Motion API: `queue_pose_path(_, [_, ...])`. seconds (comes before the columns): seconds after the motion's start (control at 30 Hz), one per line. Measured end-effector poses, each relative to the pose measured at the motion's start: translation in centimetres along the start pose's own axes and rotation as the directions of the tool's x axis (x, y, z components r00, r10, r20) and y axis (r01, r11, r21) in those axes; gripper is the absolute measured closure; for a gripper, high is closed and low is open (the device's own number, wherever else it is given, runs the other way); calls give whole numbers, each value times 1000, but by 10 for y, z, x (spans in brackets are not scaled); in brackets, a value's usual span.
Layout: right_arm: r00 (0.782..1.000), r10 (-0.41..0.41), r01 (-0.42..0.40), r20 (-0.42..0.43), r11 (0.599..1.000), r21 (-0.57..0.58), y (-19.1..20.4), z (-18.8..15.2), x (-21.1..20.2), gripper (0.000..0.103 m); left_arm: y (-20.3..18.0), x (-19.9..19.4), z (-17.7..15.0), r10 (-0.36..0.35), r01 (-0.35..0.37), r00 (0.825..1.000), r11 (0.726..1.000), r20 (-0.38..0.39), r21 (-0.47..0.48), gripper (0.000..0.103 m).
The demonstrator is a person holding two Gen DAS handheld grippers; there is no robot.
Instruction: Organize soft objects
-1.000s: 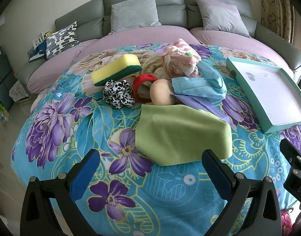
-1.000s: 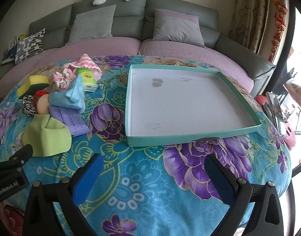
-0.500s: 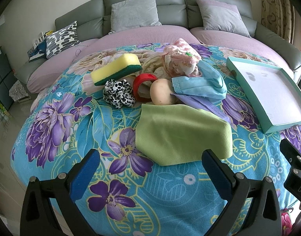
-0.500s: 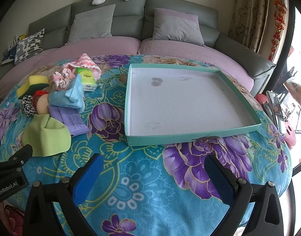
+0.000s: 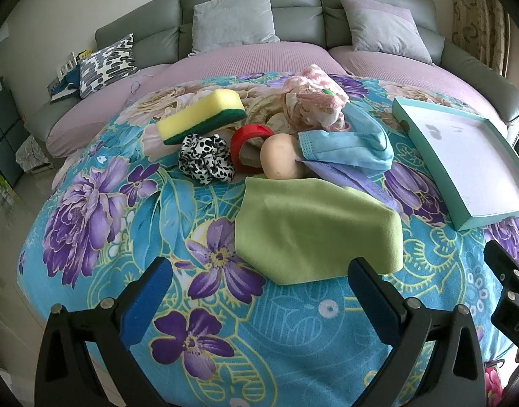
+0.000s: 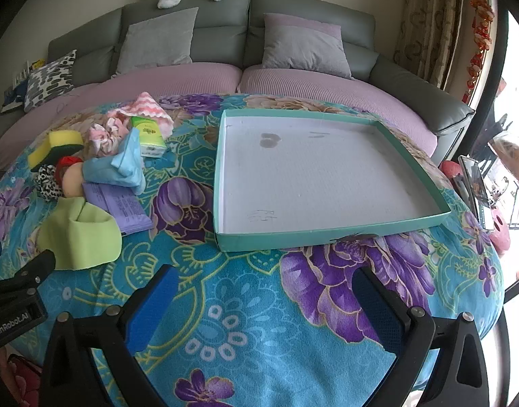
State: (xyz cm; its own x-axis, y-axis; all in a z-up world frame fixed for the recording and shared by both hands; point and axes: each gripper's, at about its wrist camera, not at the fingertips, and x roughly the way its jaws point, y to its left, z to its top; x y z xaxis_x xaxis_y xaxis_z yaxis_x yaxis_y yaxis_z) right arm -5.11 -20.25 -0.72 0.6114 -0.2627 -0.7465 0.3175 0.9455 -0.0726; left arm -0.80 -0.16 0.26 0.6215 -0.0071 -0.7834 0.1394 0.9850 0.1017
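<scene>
A folded green cloth (image 5: pixel 313 230) lies just ahead of my left gripper (image 5: pixel 259 295), which is open and holds nothing. Behind it sit a tan ball (image 5: pixel 281 161), a red ring (image 5: pixel 247 146), a spotted scrunchie (image 5: pixel 205 164), a yellow-green sponge (image 5: pixel 202 117), blue masks (image 5: pixel 347 151) and a pink cloth (image 5: pixel 313 105). The teal tray (image 6: pixel 327 240) with a white floor lies ahead of my right gripper (image 6: pixel 269 305), also open and empty. In the right wrist view the same pile, including the green cloth (image 6: pixel 81 237) and a green tissue pack (image 6: pixel 149 135), sits left of the tray.
Everything rests on a round table under a floral blue cloth (image 5: pixel 157 224). A grey sofa with cushions (image 6: pixel 293 47) curves behind it. A phone on a stand (image 6: pixel 476 190) is at the right edge. The left gripper's body (image 6: pixel 18 291) shows at the lower left of the right wrist view.
</scene>
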Motion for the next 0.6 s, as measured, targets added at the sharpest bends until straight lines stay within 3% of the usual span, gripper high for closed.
queue_pose_path(0.4, [1000,6,-6,2,1000,14,-2,1,-1,0,2,1,3,-23,23,1000,1000,-5,-20,0])
queue_pose_path(0.6, [998,48,-51,50,998,44,-9,5,-14,0,14,-7,7,-134,135,991,989,19,-63,0])
